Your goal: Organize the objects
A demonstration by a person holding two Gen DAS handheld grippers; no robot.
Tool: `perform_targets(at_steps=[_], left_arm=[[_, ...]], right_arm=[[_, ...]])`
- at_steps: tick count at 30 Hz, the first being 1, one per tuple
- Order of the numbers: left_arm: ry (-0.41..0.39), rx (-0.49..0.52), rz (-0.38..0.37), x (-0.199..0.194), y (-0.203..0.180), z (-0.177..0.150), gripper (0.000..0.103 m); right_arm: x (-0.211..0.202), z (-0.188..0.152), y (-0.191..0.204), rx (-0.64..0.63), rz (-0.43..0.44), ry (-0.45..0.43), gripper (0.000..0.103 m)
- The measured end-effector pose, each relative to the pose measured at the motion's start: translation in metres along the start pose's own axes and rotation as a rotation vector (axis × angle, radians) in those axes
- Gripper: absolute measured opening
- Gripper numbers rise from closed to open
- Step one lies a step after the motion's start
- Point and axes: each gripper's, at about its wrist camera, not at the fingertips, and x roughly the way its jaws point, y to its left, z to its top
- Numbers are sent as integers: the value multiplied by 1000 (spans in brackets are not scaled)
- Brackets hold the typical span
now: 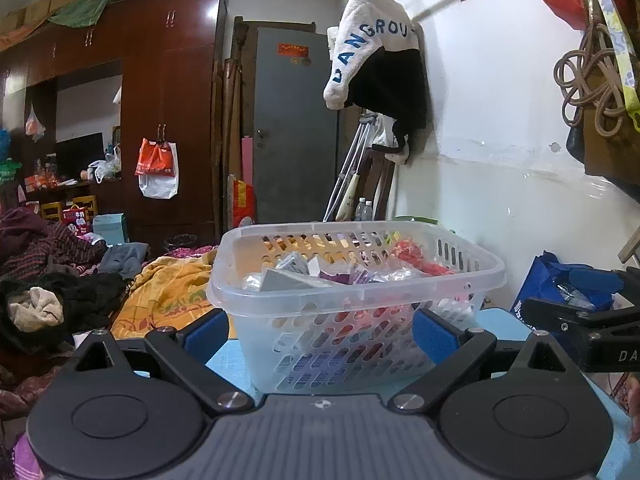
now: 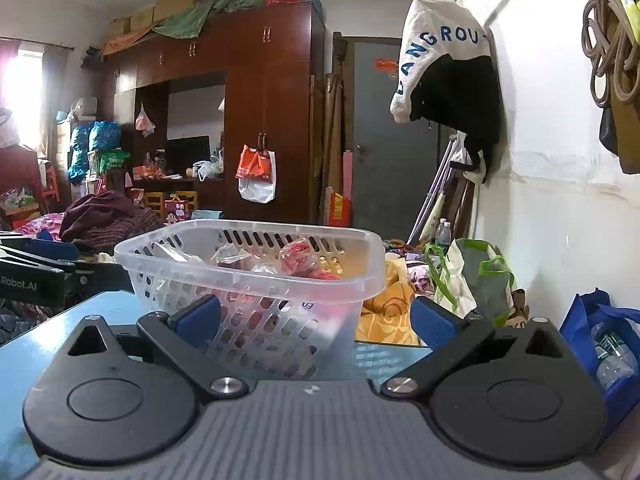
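Basket (image 1: 356, 280) of clear perforated plastic sits on the light blue table (image 1: 504, 324), toward its far edge, in front of both cameras. Contents: a jumble of small packets, including a grey box (image 1: 280, 280), purple-printed packets (image 1: 344, 276), crinkled clear wrappers and a red bundle (image 2: 298, 258) near the far wall of the basket; individual labels are not legible. Left gripper (image 1: 320, 332) is low over the near part of the table, its blue-padded fingers (image 1: 206, 334) spread wide on either side of the basket's near wall, nothing between the pads, not touching the basket as far as can be seen. Right gripper (image 2: 316, 322) is likewise spread wide and empty, aimed at the basket's near right corner; one pad overlaps the basket wall in view, contact cannot be confirmed. Each gripper shows at the edge of the other's view. Beyond the table's far edge: yellow patterned blanket (image 1: 168, 288) and piled clothes on a bed. Blue bag (image 2: 608, 344) with water bottles stands at the table's right side, against the white wall. Dark wooden wardrobe (image 2: 256, 120) and grey door (image 1: 294, 128) lie at the back of the room.
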Motion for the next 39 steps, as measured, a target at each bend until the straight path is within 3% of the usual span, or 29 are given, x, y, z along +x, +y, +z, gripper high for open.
perform_targets(at_steps=[39], left_arm=[[-1, 25, -1, 0, -10, 2, 99]], right_arm=[[-2, -1, 2, -13, 3, -4, 103]])
